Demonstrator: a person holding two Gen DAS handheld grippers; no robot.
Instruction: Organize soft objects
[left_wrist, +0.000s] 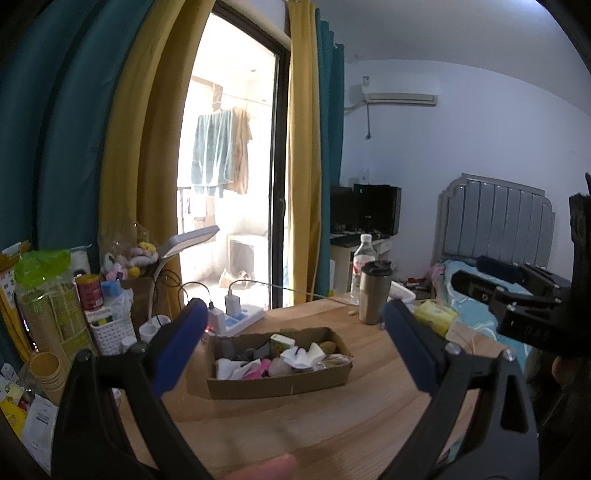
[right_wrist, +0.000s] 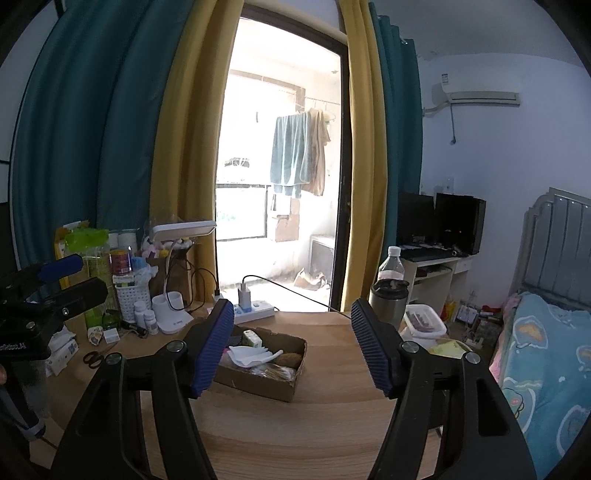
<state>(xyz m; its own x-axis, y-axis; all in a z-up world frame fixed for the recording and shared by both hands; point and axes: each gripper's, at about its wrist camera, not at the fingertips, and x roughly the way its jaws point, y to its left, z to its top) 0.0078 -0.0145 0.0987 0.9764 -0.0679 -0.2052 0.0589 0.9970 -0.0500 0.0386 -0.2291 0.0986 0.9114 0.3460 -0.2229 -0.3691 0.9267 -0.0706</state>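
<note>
A shallow cardboard box (left_wrist: 280, 384) (right_wrist: 258, 384) lies on the wooden table (left_wrist: 332, 424). It holds a jumble of soft things: a white cloth (left_wrist: 306, 356) (right_wrist: 251, 356), something pink (left_wrist: 258, 371), a small green-and-white pack (left_wrist: 280, 341) and a brown ball (left_wrist: 328, 346) (right_wrist: 286, 359). My left gripper (left_wrist: 295, 332) hovers in front of the box, open, with nothing between its blue pads. My right gripper (right_wrist: 291, 343) is also open and empty, just short of the box and to its right. Each gripper shows at the edge of the other's view.
A steel tumbler (left_wrist: 375, 291) and a water bottle (left_wrist: 364, 258) stand behind the box. A power strip (left_wrist: 240, 319), a desk lamp (right_wrist: 173, 258), bottles, a basket and scissors (right_wrist: 96, 358) crowd the left side. A yellow pack (left_wrist: 436, 315) lies at the right, with a bed (right_wrist: 546, 350) beyond the table.
</note>
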